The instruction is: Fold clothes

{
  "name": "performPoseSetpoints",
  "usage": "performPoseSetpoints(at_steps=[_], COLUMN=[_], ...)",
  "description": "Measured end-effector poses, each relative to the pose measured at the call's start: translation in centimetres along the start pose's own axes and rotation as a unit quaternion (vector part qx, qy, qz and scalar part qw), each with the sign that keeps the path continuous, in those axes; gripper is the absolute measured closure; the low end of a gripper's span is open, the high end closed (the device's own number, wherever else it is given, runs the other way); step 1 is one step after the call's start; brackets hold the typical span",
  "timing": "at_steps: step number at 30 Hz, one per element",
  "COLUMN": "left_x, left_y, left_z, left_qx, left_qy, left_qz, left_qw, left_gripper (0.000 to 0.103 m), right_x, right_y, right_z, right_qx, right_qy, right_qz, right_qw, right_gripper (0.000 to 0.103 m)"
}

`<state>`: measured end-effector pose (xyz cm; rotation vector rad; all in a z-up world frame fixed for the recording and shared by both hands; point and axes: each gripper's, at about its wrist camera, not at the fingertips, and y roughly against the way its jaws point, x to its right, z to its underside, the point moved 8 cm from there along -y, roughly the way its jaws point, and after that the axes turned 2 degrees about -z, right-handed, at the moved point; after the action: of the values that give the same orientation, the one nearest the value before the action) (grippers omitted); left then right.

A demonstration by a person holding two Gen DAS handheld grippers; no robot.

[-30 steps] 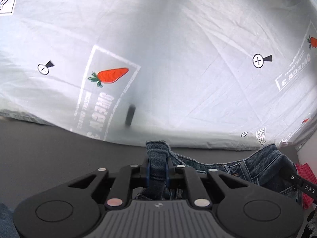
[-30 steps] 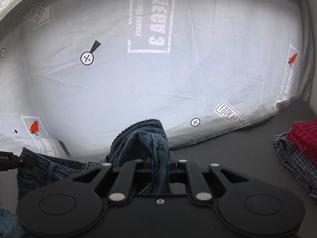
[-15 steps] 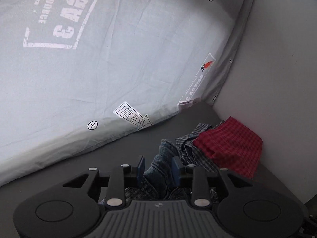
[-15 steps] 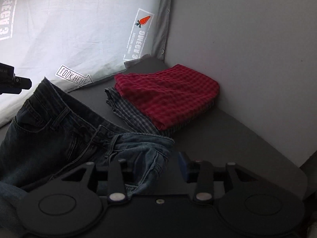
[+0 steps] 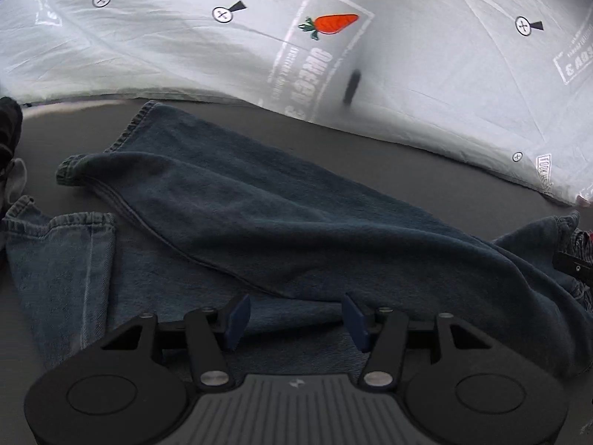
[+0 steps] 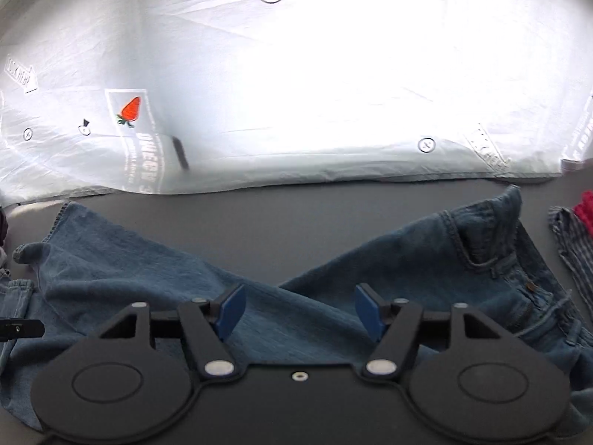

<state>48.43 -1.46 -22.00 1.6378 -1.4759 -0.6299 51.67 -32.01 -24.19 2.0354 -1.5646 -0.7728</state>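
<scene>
A pair of blue jeans (image 5: 281, 222) lies spread on the dark grey table, its legs running to the left with the hems (image 5: 70, 170) at the far left. In the right wrist view the jeans (image 6: 463, 278) show their waistband and pocket at the right. My left gripper (image 5: 294, 319) hovers over the denim, its jaws opening, blue pads apart and pressing on nothing. My right gripper (image 6: 298, 311) also hangs above the jeans, its jaws opening, with no cloth pinched between the pads.
A white printed sheet (image 5: 333, 44) with a carrot picture hangs behind the table edge. Folded checked and red clothes (image 6: 578, 233) lie at the right. A dark object (image 5: 9, 129) sits at the far left. Part of the other gripper (image 6: 18, 328) shows at the left edge.
Both grippers held bunched denim a second ago; their jaws have since spread and the jeans now lie flat on the table. Both views swung right to the folded stack, then back.
</scene>
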Motion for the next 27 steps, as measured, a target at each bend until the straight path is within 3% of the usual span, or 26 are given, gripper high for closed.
performPoseSetpoints(at_steps=[4, 6, 8, 9, 10, 12, 14, 17, 18, 19, 21, 26, 27], left_x=[-6.8, -8.3, -9.0, -9.0, -9.2, -9.3, -9.1, -8.7, -8.5, -8.3, -7.8, -6.6, -6.4], left_y=[2.1, 2.7, 3.2, 3.5, 3.8, 4.4, 5.4, 6.4, 6.5, 6.6, 6.5, 6.5, 6.5], left_z=[0.2, -0.2, -0.6, -0.8, -1.0, -1.1, -1.2, -0.9, -0.6, -0.3, 0.4, 1.7, 1.9], left_qx=[0.01, 0.015, 0.026, 0.031, 0.038, 0.049, 0.063, 0.072, 0.071, 0.069, 0.063, 0.051, 0.05], left_qy=[0.091, 0.11, 0.113, 0.113, 0.114, 0.113, 0.105, 0.101, 0.102, 0.104, 0.104, 0.098, 0.097], left_qz=[-0.028, -0.028, -0.029, -0.027, -0.021, -0.014, -0.011, -0.001, 0.005, 0.009, 0.015, 0.034, 0.037], left_qw=[0.9954, 0.9934, 0.9928, 0.9927, 0.9925, 0.9923, 0.9924, 0.9923, 0.9922, 0.9921, 0.9925, 0.9933, 0.9934], left_gripper=[0.047, 0.047, 0.047, 0.047, 0.047, 0.047, 0.047, 0.047, 0.046, 0.046, 0.046, 0.046, 0.046], right_x=[-6.3, -8.8, -11.0, -11.3, -11.2, -10.8, -10.1, -9.4, -8.8, -8.2, -6.9, -6.4, -7.0], right_y=[-6.4, -9.3, -11.4, -11.0, -10.4, -8.3, -4.7, -0.7, -0.1, -0.1, -0.4, -1.7, -2.6], right_z=[-1.8, -0.9, 0.4, 0.8, 1.0, 1.3, 1.4, 2.4, 2.9, 3.3, 3.9, 3.0, 2.6], right_qx=[-0.043, -0.079, -0.116, -0.114, -0.104, -0.078, -0.047, -0.039, -0.04, -0.042, -0.046, -0.023, -0.018], right_qy=[-0.008, 0.033, 0.073, 0.063, 0.043, 0.012, 0.024, 0.036, 0.035, 0.037, 0.04, 0.077, 0.113], right_qz=[-0.096, -0.08, -0.057, -0.059, -0.066, -0.075, -0.074, -0.094, -0.084, -0.064, -0.02, 0.011, 0.018], right_qw=[0.994, 0.993, 0.989, 0.99, 0.992, 0.994, 0.996, 0.994, 0.995, 0.996, 0.998, 0.997, 0.993], right_gripper=[0.027, 0.028, 0.073, 0.101, 0.103, 0.103, 0.103, 0.103, 0.097, 0.077, 0.05, 0.048, 0.04])
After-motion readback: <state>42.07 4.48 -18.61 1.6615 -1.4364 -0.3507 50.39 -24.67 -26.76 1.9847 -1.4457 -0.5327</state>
